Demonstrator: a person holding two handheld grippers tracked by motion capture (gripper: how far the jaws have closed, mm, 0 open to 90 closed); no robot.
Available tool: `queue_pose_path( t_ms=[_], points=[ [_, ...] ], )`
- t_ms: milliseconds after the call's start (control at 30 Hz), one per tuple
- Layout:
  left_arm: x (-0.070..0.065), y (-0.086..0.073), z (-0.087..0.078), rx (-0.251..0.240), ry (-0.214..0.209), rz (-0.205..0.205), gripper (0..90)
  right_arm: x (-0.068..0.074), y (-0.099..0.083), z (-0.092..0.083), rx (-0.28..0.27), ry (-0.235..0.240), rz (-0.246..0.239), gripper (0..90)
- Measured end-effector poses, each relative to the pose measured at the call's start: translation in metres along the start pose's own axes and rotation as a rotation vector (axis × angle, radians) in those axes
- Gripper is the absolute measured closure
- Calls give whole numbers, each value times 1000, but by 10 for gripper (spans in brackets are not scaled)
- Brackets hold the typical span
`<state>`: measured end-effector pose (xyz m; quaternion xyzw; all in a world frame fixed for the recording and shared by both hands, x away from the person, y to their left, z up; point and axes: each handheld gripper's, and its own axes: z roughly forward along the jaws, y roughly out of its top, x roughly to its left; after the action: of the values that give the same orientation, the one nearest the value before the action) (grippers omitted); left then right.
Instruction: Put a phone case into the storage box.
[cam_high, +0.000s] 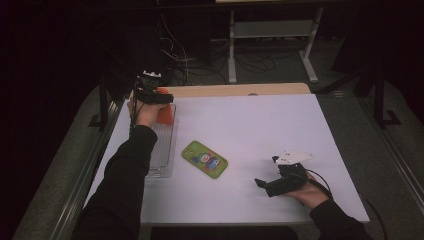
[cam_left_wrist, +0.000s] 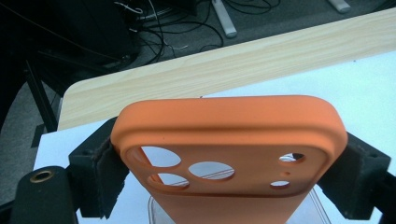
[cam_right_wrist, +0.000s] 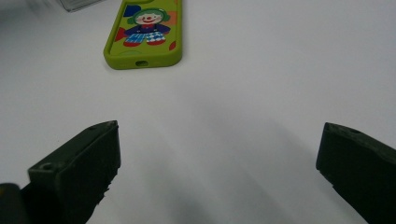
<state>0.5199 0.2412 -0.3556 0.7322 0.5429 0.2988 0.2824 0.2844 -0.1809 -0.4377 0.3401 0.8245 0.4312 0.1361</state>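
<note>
Orange silicone marks the work in hand: in the high view the left gripper (cam_high: 156, 95) holds an orange phone case (cam_high: 165, 114) at the far left of the white table (cam_high: 280, 130), above the far end of a clear plastic tray (cam_high: 163, 150) that runs near-to-far along the left edge. The case hangs just over the tray, and I cannot tell whether its lower end touches it. A green phone case (cam_high: 204, 159) lies flat near the table's middle, its long axis slanting from far-left to near-right. The right gripper (cam_high: 272, 184) rests low at the near right, well apart from both cases.

From the left gripper view, the orange phone case (cam_left_wrist: 229, 135) is clamped across its width between the two black jaws, camera cut-outs facing the lens, its long axis running down toward the clear plastic tray (cam_left_wrist: 314, 200) glimpsed beneath. So the drop lies straight below the jaws, and I judge lowering and releasing to be the coming move.

Seen in the right gripper view, the jaws stand wide apart on nothing, with bare table between them. The green phone case (cam_right_wrist: 144, 35) lies ahead and to the left of them, its short end turned toward the jaws; this hand is the nearer one to it.
</note>
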Motion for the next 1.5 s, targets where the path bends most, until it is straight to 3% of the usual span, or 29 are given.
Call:
queue_pose_path(
  t_ms=[233,433,767,967,1067,1200,1500],
  points=[
    [-1,0,4,-16,9,1,124,0,0,0,2,1,0,0],
    [0,0,5,-37,8,-31,79,0,0,0,1,0,-2,0],
    [6,0,4,-62,-20,-40,1,0,0,0,0,1,-5,0],
    [13,-1,-7,-60,-42,-36,1,0,0,0,-2,1,-3,0],
    [16,-3,-16,-74,-78,-27,1,-1,1,1,-5,2,14,0],
    [19,-10,-28,-95,-155,-49,1,-1,1,1,-7,8,14,0],
    [10,-27,-59,-94,-285,27,2,0,1,-1,-10,3,8,0]
  ],
)
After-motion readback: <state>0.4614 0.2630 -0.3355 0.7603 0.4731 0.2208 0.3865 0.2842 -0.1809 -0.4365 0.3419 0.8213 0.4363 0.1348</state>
